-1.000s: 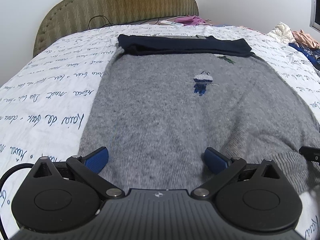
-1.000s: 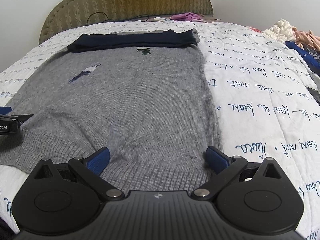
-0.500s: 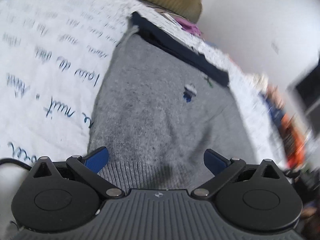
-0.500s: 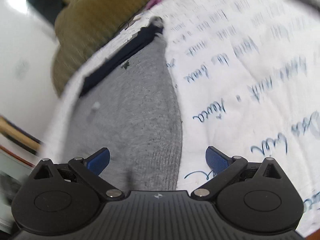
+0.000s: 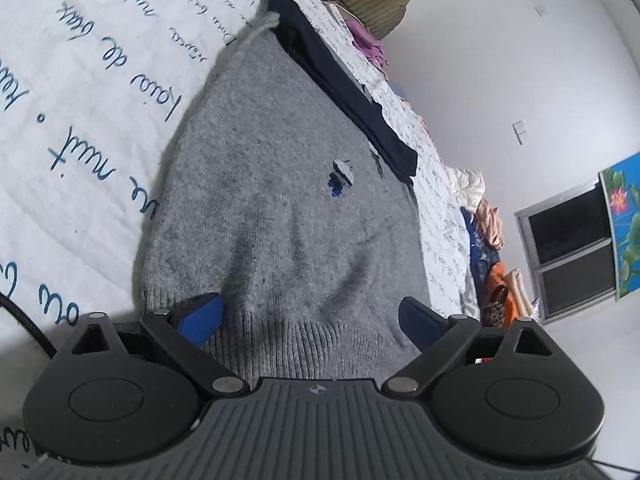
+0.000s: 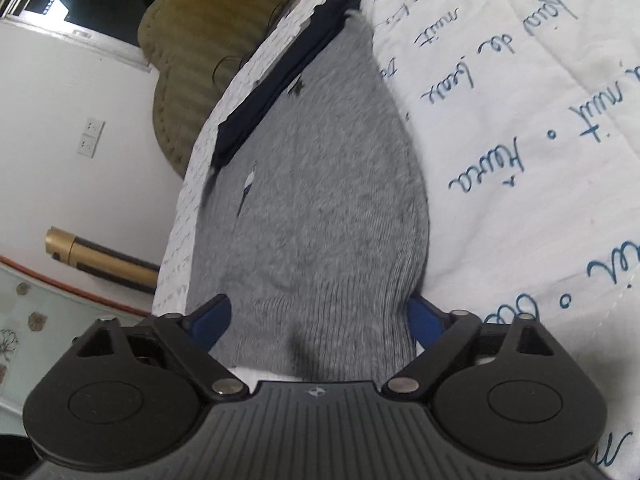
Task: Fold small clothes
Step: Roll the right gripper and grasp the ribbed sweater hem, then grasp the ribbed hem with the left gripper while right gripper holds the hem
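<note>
A grey knit sweater (image 5: 280, 208) with a small blue and white motif lies flat on the bed; a folded dark navy part (image 5: 344, 92) lies across its far end. My left gripper (image 5: 310, 318) is open, tilted, with the ribbed hem at the sweater's near left corner between its blue fingers (image 5: 200, 316). In the right wrist view the same sweater (image 6: 320, 208) runs away from me. My right gripper (image 6: 318, 316) is open, tilted the other way, with the ribbed hem at the near right corner between its fingers (image 6: 210, 316).
The bed has a white quilt with blue script (image 5: 80, 120), (image 6: 540, 140). An olive padded headboard (image 6: 188, 40) stands at the far end. A pile of clothes (image 5: 484, 220) lies at the bed's right side. A window (image 5: 568, 252) is on the right wall.
Both grippers have rolled outward and dropped to the sweater's hem, left at the near left corner, right at the near right corner. Both stay open.
</note>
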Motion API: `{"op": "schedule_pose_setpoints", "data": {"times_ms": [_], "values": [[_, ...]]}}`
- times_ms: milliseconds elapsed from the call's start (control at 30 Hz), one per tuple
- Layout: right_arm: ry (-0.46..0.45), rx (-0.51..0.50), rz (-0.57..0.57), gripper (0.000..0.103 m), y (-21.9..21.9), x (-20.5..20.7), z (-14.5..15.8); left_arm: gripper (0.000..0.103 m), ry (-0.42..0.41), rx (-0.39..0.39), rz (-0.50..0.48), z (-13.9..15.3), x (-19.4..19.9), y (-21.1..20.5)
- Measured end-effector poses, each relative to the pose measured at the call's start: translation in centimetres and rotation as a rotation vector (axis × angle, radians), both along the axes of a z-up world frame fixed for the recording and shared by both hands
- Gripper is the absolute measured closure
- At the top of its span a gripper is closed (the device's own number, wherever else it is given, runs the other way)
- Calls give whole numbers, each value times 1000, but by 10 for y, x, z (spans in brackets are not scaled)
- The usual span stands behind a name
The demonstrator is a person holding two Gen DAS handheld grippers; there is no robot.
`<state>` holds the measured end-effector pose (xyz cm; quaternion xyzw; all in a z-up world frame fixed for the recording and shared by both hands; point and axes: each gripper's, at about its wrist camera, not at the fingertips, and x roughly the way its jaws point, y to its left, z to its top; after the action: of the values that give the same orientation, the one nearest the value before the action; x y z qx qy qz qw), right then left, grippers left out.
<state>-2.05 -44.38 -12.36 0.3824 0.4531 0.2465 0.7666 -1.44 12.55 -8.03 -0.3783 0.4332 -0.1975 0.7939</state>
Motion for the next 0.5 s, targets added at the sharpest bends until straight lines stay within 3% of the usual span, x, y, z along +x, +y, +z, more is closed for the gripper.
{"op": "schedule_pose_setpoints", "data": {"times_ms": [33,67,100,200,500], "values": [[18,4,3,44,-1,0,-3,9,2,-13,-1,-1,0,2],[39,15,8,64,-1,0,-8,9,5,-28,-3,-1,-1,3],[52,26,12,70,-1,0,-13,10,8,-37,-9,-2,-1,5],[52,49,10,70,1,-1,-18,20,19,-25,-8,-1,-3,12],[60,113,-13,70,-12,2,-22,16,9,49,71,10,-11,45]]}}
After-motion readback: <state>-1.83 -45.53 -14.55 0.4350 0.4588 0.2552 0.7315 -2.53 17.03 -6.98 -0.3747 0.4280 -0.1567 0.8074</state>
